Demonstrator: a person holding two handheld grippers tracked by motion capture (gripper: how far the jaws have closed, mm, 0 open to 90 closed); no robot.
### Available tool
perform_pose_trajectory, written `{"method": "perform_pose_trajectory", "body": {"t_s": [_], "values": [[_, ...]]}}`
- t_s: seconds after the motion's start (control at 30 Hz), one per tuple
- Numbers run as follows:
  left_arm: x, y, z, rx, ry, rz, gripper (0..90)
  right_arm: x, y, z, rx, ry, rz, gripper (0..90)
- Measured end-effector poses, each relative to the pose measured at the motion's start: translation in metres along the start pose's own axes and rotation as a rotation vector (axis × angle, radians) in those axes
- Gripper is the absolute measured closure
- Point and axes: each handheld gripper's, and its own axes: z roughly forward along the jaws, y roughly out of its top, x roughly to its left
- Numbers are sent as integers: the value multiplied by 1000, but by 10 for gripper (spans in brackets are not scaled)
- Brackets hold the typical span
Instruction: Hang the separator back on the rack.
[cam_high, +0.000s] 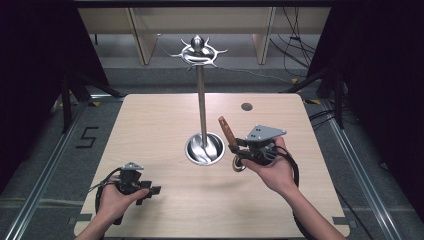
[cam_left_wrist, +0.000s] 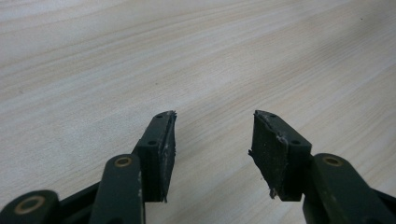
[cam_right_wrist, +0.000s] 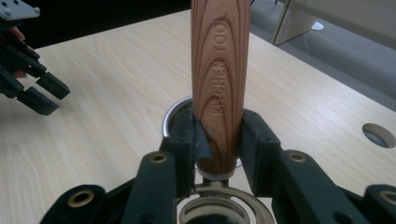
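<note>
Pale wood-grain table (cam_high: 165, 125), rectangular with rounded corners, small round dark hole (cam_high: 246, 106) near its far edge.

Tall polished steel utensil stand (cam_high: 202, 107): thin upright post on a round dish-shaped base, ring of curved hooks and a knob at the top. Base sits just ahead and left of the right gripper's jaws, well ahead and right of the left gripper's.

Right gripper (cam_high: 239, 150), black with a grey three-cornered plate on top, held in the person's right hand (cam_high: 272, 167). Jaws clamped on the reddish-brown wooden handle (cam_right_wrist: 219, 84) of a kitchen utensil, gripping near its lower end. Handle rises between the jaws and tilts away to the left in the high view. Stamped lettering along the handle reads "KITCHEN TOOL". Below the jaws, on the near side, a shiny metal end (cam_right_wrist: 219, 207) with a ring-like shape joins the handle; what kind of utensil head it is, cannot tell. Rim of the stand's base shows just behind the handle in the right gripper view.

Left gripper (cam_high: 150, 191), black, in the person's left hand (cam_high: 117, 200), low over the near left of the table. Jaws apart, bare tabletop between the pads (cam_left_wrist: 166, 154). Pad edges look frayed.
</note>
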Motion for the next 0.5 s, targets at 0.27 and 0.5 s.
{"method": "perform_pose_trajectory", "body": {"t_s": [0.27, 0.5], "values": [[1, 0, 0, -3, -5, -3, 476, -1, 6, -3, -25, -4, 22, 694], [2, 0, 1, -5, -10, -4, 473, -3, 12, -4, -71, -22, 11, 693]]}}
